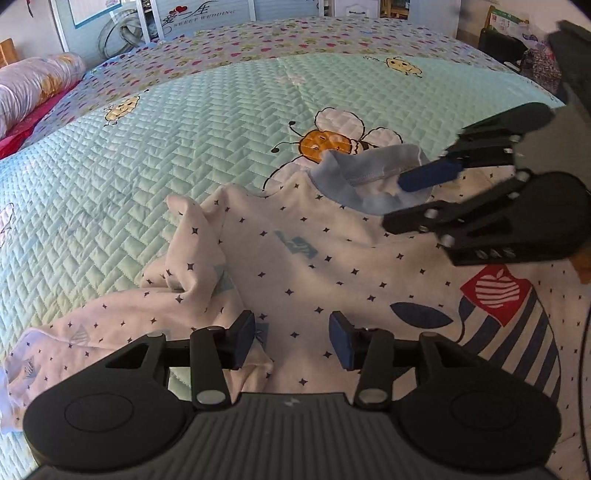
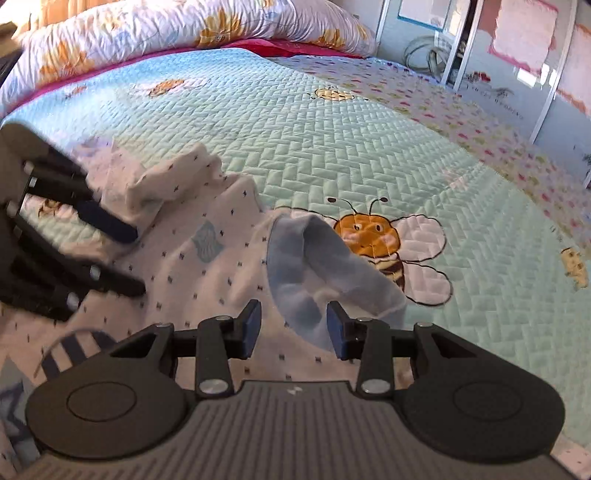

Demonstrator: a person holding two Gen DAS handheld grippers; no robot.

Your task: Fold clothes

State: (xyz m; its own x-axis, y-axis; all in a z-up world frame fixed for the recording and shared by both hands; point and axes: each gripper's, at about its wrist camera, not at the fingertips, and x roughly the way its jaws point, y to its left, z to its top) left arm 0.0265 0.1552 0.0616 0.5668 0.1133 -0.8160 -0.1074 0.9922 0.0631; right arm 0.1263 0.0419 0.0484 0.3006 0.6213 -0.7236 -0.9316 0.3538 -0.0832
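Observation:
A white shirt (image 1: 332, 258) with small dark stars and a red-and-striped print lies rumpled on the bed. Its light blue collar (image 1: 369, 184) stands up at the far side. My left gripper (image 1: 293, 339) is open low over the shirt's body, next to the bunched sleeve (image 1: 192, 258); nothing is pinched between its pads. My right gripper (image 1: 395, 201) comes in from the right, open, one blue pad over the collar and the other finger on the white cloth below it. In the right wrist view the collar (image 2: 314, 266) lies just ahead of the open right gripper (image 2: 293, 330), and the left gripper (image 2: 136, 262) is at the left.
The shirt rests on a mint quilted bedspread (image 1: 166, 147) with a bee print (image 2: 373, 236). A rolled floral duvet (image 2: 184, 33) lies along the head of the bed. A mirrored wardrobe (image 2: 517, 74) stands beyond the bed, and dark furniture (image 1: 517, 48) sits at the far right.

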